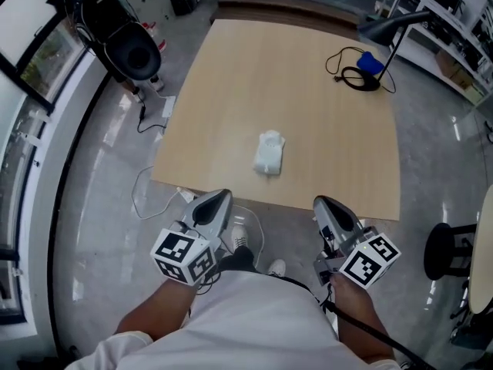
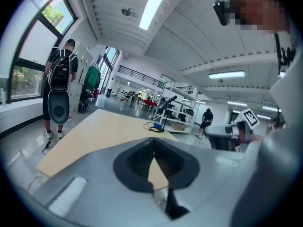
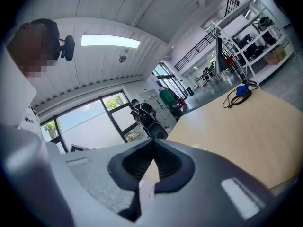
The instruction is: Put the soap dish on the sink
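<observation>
Big hall: grey floor [image 1: 92, 206], windows [image 1: 31, 45] left, shelves [image 1: 454, 14] right. Pale wood worktop [image 1: 293, 99], with lamp [image 1: 389, 29] and cable [image 1: 358, 78] at its far corner. Left gripper [image 1: 218, 199] and right gripper [image 1: 320, 203] held off the near edge, fingers clenched on nothing. Small white soap dish [image 1: 269, 153] mid-worktop, well apart from both; contents unreadable.

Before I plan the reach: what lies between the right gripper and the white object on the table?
Only bare table. The head view shows nothing between the right gripper and the white object.
</observation>
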`<state>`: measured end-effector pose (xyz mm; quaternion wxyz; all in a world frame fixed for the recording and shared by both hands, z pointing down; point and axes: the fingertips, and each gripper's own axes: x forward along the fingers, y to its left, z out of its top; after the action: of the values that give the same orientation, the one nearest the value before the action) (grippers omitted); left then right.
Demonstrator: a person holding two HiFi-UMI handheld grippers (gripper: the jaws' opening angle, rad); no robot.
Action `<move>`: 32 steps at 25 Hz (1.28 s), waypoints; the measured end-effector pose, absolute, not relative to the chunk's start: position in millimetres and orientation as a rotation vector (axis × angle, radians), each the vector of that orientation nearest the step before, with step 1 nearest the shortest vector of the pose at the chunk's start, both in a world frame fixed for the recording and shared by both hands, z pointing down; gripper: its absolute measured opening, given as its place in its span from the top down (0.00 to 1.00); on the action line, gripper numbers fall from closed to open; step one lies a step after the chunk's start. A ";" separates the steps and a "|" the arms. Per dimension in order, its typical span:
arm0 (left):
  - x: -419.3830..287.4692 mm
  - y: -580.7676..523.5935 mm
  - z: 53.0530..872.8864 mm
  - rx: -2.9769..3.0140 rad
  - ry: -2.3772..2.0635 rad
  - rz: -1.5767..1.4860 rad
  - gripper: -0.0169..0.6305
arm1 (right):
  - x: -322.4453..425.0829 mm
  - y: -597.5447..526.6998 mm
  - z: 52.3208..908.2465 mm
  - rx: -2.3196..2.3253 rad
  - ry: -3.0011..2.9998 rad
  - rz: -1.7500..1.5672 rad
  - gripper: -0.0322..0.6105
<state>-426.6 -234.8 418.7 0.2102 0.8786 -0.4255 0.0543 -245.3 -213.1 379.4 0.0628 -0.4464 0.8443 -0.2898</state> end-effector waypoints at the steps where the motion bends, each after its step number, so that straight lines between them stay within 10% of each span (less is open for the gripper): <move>1: -425.8 -223.9 416.5 2.429 -1.196 0.147 0.96 | -243.1 -202.4 378.6 -1.328 2.555 -0.873 0.95; 32: -454.6 -223.0 391.5 2.588 -1.016 0.123 0.96 | -280.0 -171.7 374.6 -1.455 2.401 -0.903 0.95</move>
<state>-454.6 -223.0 391.5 0.1786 0.9150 -0.3591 0.0434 -280.0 -171.7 374.6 0.0959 -0.4910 0.8105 -0.3048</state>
